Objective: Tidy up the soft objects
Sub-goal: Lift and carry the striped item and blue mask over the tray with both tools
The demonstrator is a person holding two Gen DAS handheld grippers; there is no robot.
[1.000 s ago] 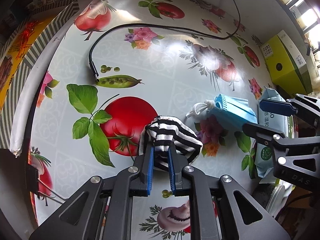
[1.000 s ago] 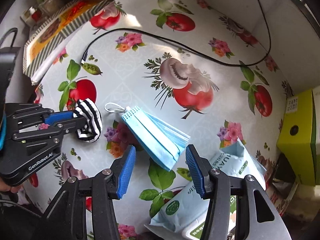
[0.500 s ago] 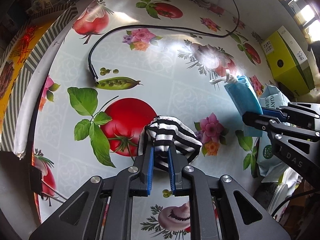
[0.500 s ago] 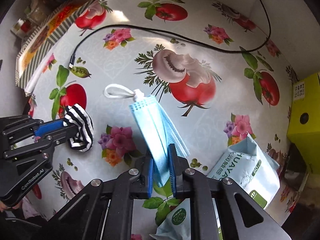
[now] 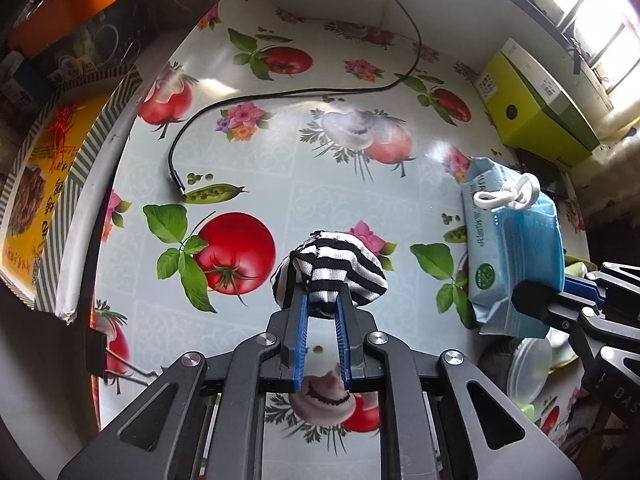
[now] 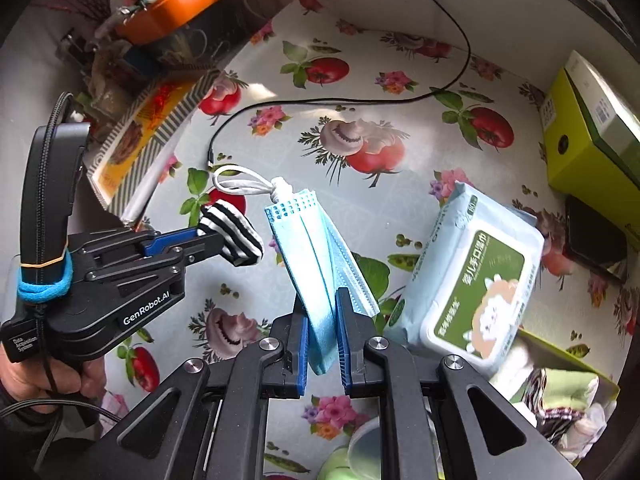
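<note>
Left of the glossy wet-wipes pack, our right gripper pinches a pleated blue face mask in narrow jaws, while our left gripper clamps a soft striped sock above the surface.

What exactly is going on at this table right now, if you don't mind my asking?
A person is tidying soft things with two handheld grippers. The left gripper has its jaws shut on a rolled black-and-white striped sock, held above the patterned tablecloth. The right gripper has its jaws shut on a blue face mask, whose white ear loops dangle free. A pack of wet wipes lies on the table beside the mask, and a black cable trails across the cloth.
</note>
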